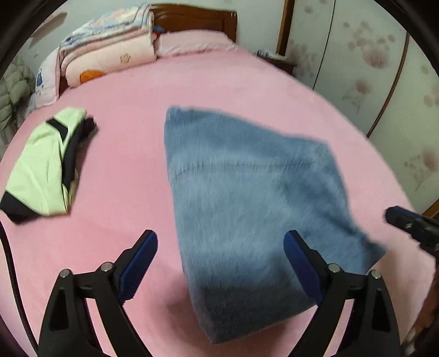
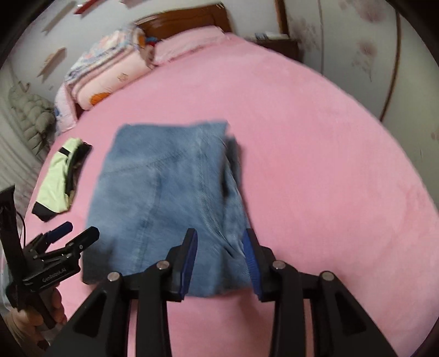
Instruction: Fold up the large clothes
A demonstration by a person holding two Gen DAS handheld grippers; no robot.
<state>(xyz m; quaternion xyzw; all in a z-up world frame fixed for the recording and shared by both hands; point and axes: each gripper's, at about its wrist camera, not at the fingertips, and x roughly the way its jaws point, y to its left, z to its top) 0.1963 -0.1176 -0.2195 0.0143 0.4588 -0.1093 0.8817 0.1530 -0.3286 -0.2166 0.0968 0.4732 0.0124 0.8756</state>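
Folded blue jeans (image 1: pixel 247 203) lie flat on the pink bed (image 1: pixel 131 170); they also show in the right wrist view (image 2: pixel 170 197). My left gripper (image 1: pixel 221 241) is open and empty, hovering over the near end of the jeans. My right gripper (image 2: pixel 221 239) is open with a narrower gap, above the jeans' near right edge and holding nothing. The right gripper's tip shows at the right edge of the left wrist view (image 1: pixel 411 225). The left gripper shows at lower left of the right wrist view (image 2: pixel 74 233), open.
A folded light green and black garment (image 1: pixel 46 164) lies on the left of the bed, also in the right wrist view (image 2: pixel 60 178). Stacked quilts (image 1: pixel 109 49) and a pillow (image 1: pixel 192 41) sit by the wooden headboard (image 1: pixel 197 19). A wardrobe (image 1: pixel 370 68) stands at right.
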